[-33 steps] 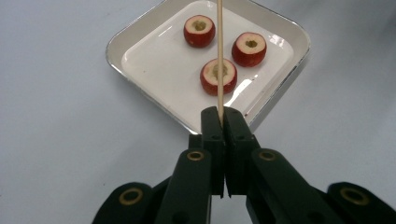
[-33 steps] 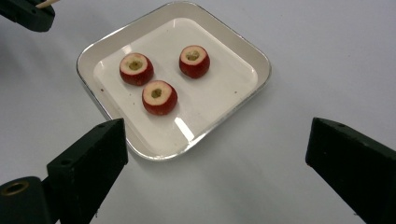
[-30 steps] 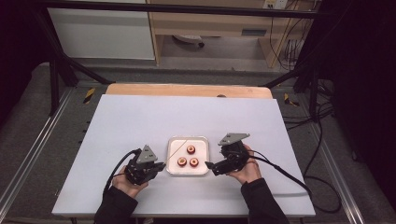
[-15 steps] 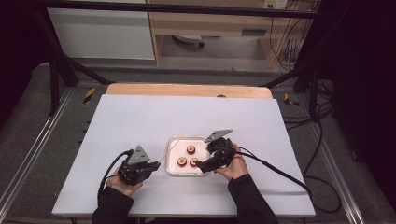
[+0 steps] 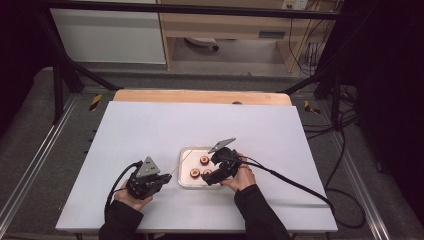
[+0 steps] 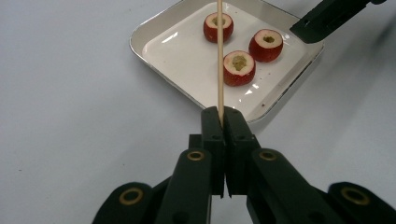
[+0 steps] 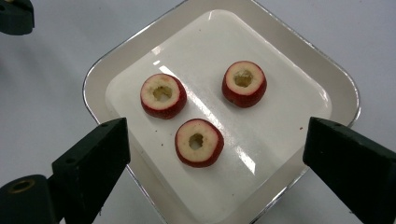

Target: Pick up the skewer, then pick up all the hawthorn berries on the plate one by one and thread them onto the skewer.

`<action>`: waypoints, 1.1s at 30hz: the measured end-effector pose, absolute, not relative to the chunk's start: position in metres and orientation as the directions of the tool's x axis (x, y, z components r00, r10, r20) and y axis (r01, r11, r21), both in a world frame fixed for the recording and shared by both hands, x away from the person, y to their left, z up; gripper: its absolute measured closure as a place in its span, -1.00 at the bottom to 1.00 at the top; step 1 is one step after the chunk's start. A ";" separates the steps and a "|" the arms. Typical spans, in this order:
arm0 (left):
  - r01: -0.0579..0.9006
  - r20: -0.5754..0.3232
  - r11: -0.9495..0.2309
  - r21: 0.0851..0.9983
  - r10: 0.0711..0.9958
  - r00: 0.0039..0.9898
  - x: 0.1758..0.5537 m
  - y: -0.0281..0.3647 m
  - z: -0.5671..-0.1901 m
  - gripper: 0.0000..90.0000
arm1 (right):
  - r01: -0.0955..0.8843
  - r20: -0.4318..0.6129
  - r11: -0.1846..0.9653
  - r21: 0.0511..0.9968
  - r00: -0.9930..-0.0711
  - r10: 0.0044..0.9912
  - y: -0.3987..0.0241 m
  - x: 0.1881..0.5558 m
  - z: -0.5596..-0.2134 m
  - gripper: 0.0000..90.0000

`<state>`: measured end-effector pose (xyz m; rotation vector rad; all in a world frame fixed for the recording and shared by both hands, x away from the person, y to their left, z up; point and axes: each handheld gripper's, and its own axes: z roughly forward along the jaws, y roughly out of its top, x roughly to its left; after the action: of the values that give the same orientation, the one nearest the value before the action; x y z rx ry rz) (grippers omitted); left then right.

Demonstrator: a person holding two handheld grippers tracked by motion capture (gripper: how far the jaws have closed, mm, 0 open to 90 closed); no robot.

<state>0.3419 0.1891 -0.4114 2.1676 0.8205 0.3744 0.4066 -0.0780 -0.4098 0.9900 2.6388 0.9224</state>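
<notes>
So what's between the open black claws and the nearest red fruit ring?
In the right gripper view, nothing but bare white tray lies between the open right gripper and the nearest fruit ring.

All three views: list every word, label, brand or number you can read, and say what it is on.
None can be read.
The tray, the three cored fruit pieces, the skewer and the table bear no print.
Both grippers, left and right, show no marking.
Yellow-and-black floor markers: stripes, no text.

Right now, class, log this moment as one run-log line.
left gripper: shut on skewer | right gripper: open above tray | tray: three cored fruit pieces
</notes>
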 end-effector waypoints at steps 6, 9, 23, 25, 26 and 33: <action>0.441 -0.004 -0.489 0.753 0.666 0.746 0.343 0.191 -0.413 0.96 | 0.554 0.063 0.602 0.575 -0.764 0.642 -0.076 0.413 -0.415 -0.60; 0.443 -0.005 -0.489 0.752 0.666 0.746 0.343 0.191 -0.413 0.96 | 0.549 0.049 0.623 0.558 -0.771 0.635 -0.073 0.414 -0.416 -0.53; 0.443 -0.006 -0.495 0.748 0.662 0.749 0.343 0.189 -0.414 0.96 | 0.558 0.078 0.683 0.470 -0.798 0.598 -0.060 0.422 -0.423 0.05; 0.443 -0.004 -0.495 0.748 0.663 0.749 0.343 0.189 -0.414 0.96 | 0.558 0.083 0.685 0.470 -0.800 0.595 -0.060 0.422 -0.423 0.07; 0.443 -0.004 -0.495 0.747 0.663 0.749 0.343 0.188 -0.414 0.96 | 0.560 0.095 0.687 0.463 -0.802 0.590 -0.059 0.422 -0.424 0.15; 0.443 -0.006 -0.494 0.748 0.663 0.749 0.344 0.188 -0.414 0.96 | 0.540 0.079 0.707 0.455 -0.816 0.573 -0.058 0.423 -0.425 0.29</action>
<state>0.3437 0.1885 -0.4141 2.1728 0.8269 0.3642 0.4232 -0.0577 -0.4247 0.9269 2.8390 0.7240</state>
